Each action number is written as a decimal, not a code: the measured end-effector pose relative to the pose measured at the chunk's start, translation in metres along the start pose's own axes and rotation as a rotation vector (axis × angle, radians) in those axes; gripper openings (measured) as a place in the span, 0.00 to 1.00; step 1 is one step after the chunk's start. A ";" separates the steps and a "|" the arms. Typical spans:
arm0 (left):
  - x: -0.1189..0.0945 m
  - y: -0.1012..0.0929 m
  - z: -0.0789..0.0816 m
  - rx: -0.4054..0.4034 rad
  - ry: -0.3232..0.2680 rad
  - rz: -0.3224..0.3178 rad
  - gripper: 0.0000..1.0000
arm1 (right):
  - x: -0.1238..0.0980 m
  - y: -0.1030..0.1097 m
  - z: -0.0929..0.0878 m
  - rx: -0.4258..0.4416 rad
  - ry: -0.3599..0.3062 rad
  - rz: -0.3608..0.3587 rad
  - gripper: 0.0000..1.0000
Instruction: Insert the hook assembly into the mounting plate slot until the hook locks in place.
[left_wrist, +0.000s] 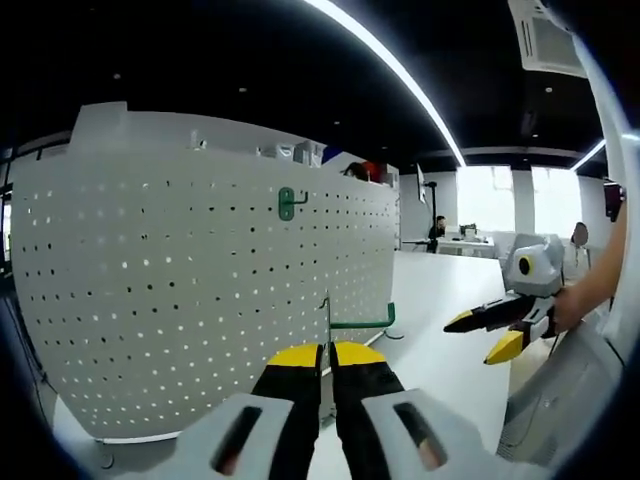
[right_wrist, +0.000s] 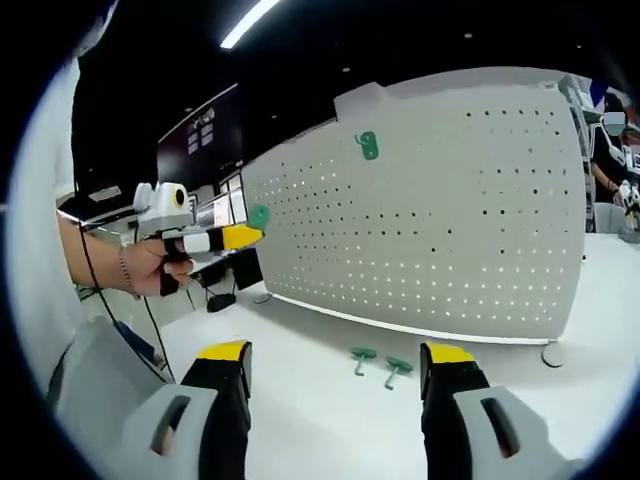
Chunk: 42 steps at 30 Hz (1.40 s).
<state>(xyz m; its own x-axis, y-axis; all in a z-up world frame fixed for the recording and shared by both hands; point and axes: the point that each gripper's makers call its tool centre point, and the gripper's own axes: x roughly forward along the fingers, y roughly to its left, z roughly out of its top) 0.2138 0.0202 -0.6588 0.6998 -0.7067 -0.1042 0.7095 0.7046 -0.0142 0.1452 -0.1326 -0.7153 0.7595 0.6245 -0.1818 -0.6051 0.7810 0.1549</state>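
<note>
Left gripper view: left gripper (left_wrist: 328, 352), yellow-tipped black jaws pinched on a green metal hook with a thin back plate (left_wrist: 352, 321), aimed at the white perforated pegboard panel (left_wrist: 200, 290). One green hook mounted on the panel (left_wrist: 288, 203) at 12 o'clock. Right gripper (left_wrist: 494, 334) at 3 o'clock, held in a hand (left_wrist: 570, 308), jaws spread.

Right gripper view: right gripper (right_wrist: 335, 357) jaws wide, empty. Two loose green hooks (right_wrist: 380, 365) on the white table (right_wrist: 320, 420) between them. Left gripper at 9 o'clock.

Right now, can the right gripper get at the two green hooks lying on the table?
Probably yes. The right gripper is open, and the two green hooks lie on bare white table ahead between its jaws, with nothing in between.
</note>
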 end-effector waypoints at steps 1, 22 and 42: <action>0.000 0.000 0.001 0.004 -0.001 0.001 0.03 | 0.000 0.002 0.005 -0.013 -0.018 0.004 0.66; 0.000 -0.005 -0.001 0.004 -0.001 -0.007 0.03 | -0.002 0.022 0.045 -0.052 -0.159 0.042 0.65; 0.000 -0.005 0.002 0.012 -0.004 -0.006 0.03 | 0.012 0.040 0.056 0.180 -0.217 0.152 0.62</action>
<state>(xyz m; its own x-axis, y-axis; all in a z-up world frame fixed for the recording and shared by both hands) 0.2100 0.0165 -0.6569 0.6960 -0.7111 -0.1001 0.7144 0.6997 -0.0034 0.1437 -0.0942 -0.6567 0.7089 0.7024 0.0649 -0.6781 0.6532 0.3370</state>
